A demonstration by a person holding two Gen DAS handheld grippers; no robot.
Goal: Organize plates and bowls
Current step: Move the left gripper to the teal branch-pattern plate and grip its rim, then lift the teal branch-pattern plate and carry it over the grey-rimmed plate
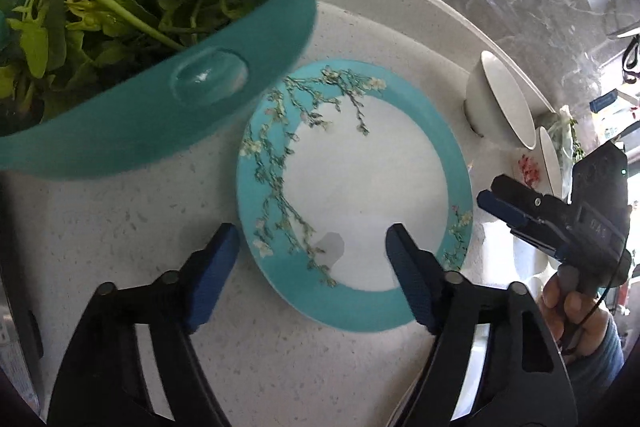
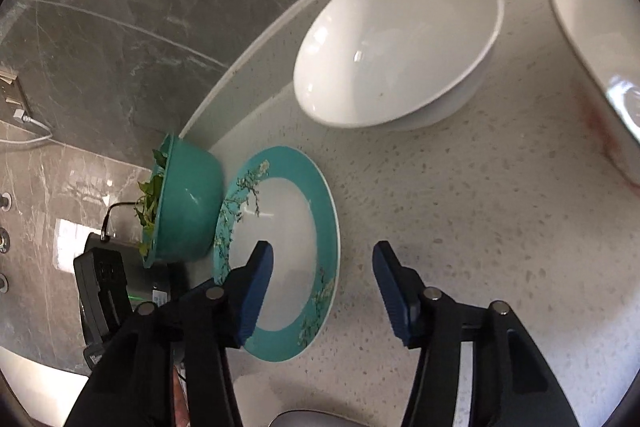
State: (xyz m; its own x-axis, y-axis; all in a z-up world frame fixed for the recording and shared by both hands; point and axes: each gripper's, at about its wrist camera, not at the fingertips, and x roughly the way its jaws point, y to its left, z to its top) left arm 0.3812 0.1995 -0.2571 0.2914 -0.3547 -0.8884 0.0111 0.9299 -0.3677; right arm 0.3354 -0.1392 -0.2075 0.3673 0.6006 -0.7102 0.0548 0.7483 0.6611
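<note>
Both pairs of tongs hang over the pale speckled desk (image 1: 120, 219), angled down at the same teal-rimmed plate (image 1: 352, 187) with its blossom-branch pattern and white centre.

The left tongs (image 1: 312, 243) stand released, jaws apart and clear of everything. The plate's near left rim sits in the gap between the blue pads: one pad (image 1: 216, 259) hovers over bare desk just outside the rim, the other (image 1: 408, 267) over the plate's white centre, neither pressing on it. Ahead and to the left of these tongs, close up, is a teal bowl (image 1: 192, 115) heaped with leafy greens (image 1: 104, 7), its wall overlapping the plate's far left edge in this view.

The right tongs (image 2: 322, 273) are released too, with nothing gripped. Their left pad (image 2: 256, 287) hangs over the plate's middle, and their right pad (image 2: 394, 291) is over bare desk just beyond the plate's right rim. Ahead of them sits a white bowl (image 2: 396, 39), empty, near the desk's back edge and well apart from the plate. A second white dish (image 2: 592, 39) lies further to the right, partly cut off, with a reddish mark on its outer side. In the left tongs' view a hand (image 1: 572, 311) grips the handle of the right tongs.
</note>
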